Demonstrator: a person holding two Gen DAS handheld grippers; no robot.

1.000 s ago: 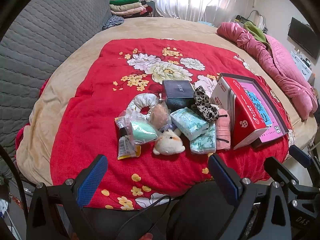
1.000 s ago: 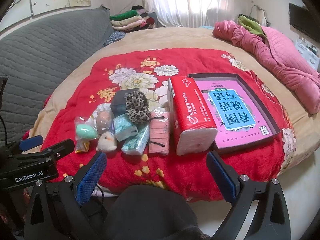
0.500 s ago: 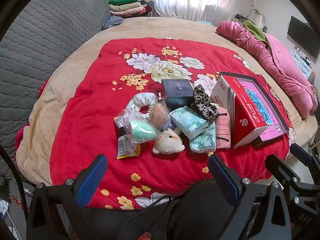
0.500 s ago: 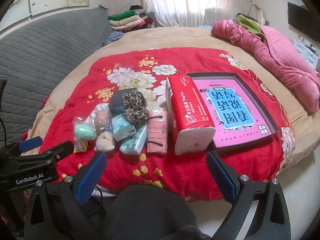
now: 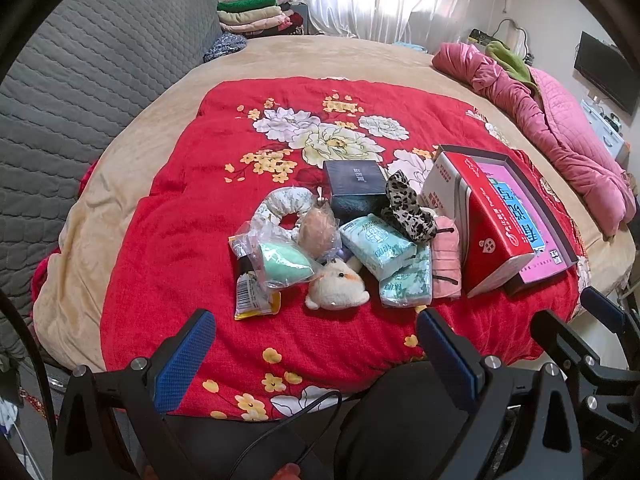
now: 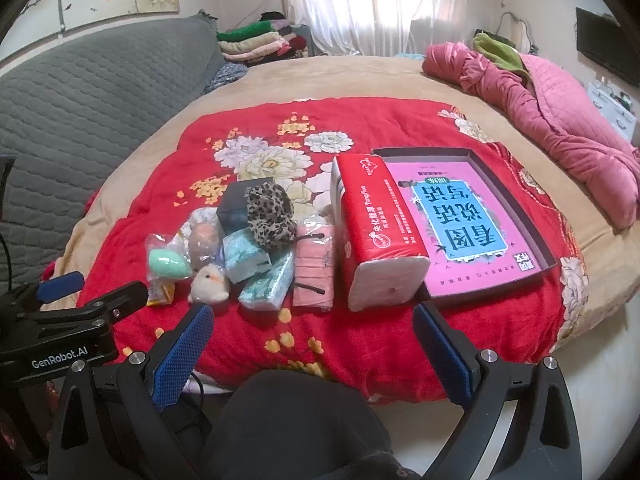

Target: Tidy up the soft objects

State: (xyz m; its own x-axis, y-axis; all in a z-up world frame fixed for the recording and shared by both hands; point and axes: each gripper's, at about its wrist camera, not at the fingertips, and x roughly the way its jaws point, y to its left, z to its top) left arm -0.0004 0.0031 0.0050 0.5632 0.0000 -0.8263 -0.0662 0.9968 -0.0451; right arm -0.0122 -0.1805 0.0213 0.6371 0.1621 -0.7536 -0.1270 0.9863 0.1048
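Observation:
A heap of soft things lies on the red flowered blanket: a white plush toy, a bagged mint sponge, teal tissue packs, a leopard scrunchie, a pink cloth pack and a floral ring cushion. A red tissue pack leans on a dark box tray that holds a pink book. My left gripper is open and empty, short of the plush toy. My right gripper is open and empty, near the blanket's front edge.
A dark small box sits behind the heap. A grey quilted headboard runs along the left. Folded clothes are stacked at the back. A pink quilt lies bunched at the right. The left gripper shows in the right wrist view.
Both grippers have eased slightly closer to the bed. Nothing on the blanket has moved, and both stay open.

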